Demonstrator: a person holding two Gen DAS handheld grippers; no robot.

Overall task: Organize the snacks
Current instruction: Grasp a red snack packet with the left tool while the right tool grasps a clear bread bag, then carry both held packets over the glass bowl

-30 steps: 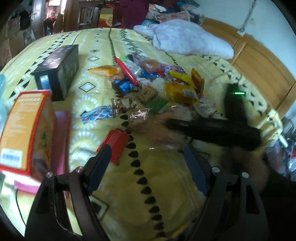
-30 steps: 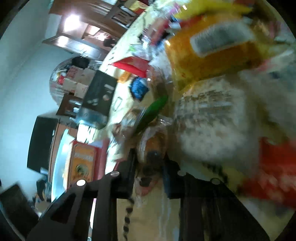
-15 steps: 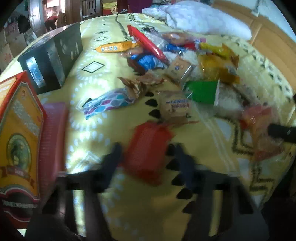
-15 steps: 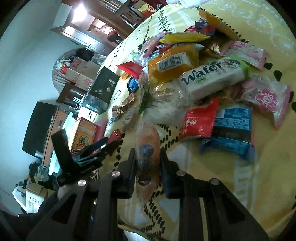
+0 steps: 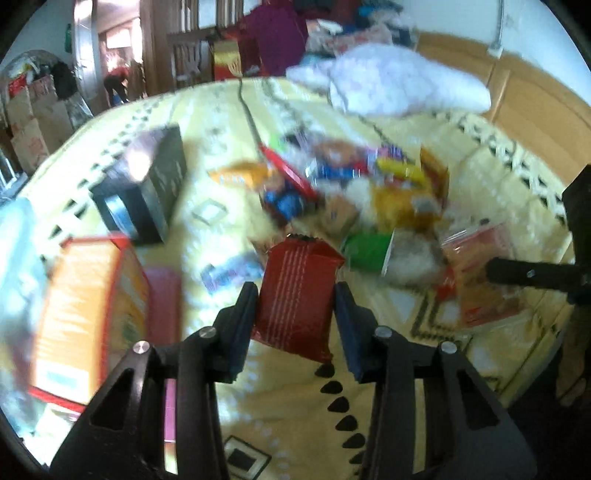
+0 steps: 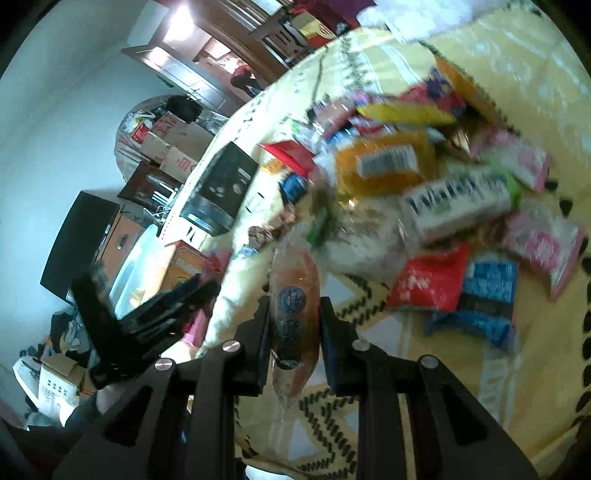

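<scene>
Both tongs loaded over the bed (image 5: 280, 413).
Our left gripper (image 5: 295, 306) was closing on a red packet (image 5: 299, 295); only the right view showed the right gripper (image 6: 293, 328) clamping a bun (image 6: 293, 295).

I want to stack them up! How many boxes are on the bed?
2: a black box lying farther back, and an orange box nearer, beside it. Others may hide beyond the blurred edges.

Light: soft daylight, bright over the yellow bedspread (image 5: 424, 369)
Glare: lamp (image 6: 181, 16) burns white by the doorway
Blur: snack pile (image 5: 362, 192) smeared in both views
Sharp: black fingers in the foreground
Edges: fisheye bend, dark corners
Shadows: faint, beneath the wrappers
</scene>
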